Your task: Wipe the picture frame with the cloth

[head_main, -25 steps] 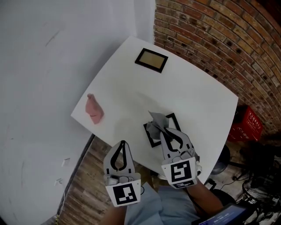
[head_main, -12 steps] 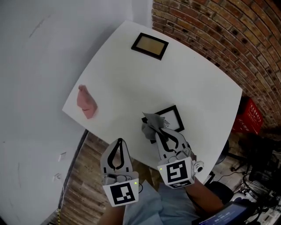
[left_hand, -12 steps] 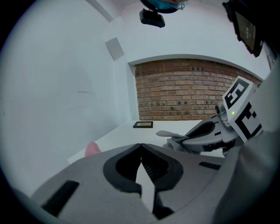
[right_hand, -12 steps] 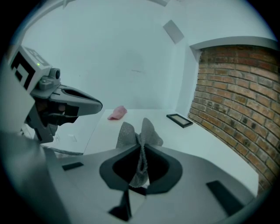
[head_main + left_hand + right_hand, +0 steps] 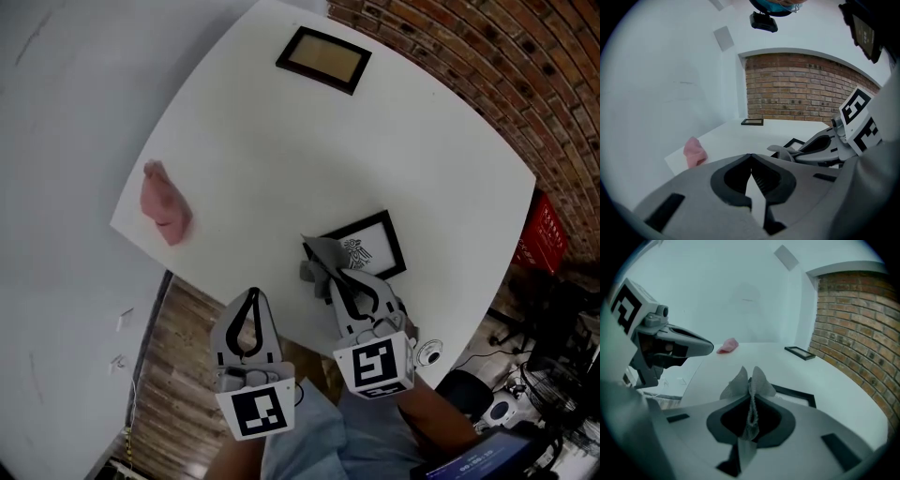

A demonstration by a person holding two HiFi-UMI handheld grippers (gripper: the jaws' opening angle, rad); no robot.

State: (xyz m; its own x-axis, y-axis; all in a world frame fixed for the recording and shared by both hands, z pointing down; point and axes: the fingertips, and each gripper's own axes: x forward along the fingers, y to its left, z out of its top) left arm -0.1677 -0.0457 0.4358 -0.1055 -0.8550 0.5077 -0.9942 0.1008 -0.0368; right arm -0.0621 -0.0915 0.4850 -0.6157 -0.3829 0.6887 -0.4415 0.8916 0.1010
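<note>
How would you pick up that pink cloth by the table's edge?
Pinch the pink cloth at its raised, bunched top, coming straight down from above. It lies in a soft heap near the edge of the table, so its folds stick up. The shut, empty left gripper is nearest.

Tbl (image 5: 281, 169): near frame (image 5: 364, 249), far frame (image 5: 323, 58), pink cloth (image 5: 164, 202).

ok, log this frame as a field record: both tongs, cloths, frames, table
left tongs: shut, empty
right tongs: shut on grey cloth
grey cloth: bunched, over left corner of near frame
near frame: flat on table, black border, print inside
far frame: flat, at the table's far end, untouched
pink cloth: bunched at the table's left edge
</note>
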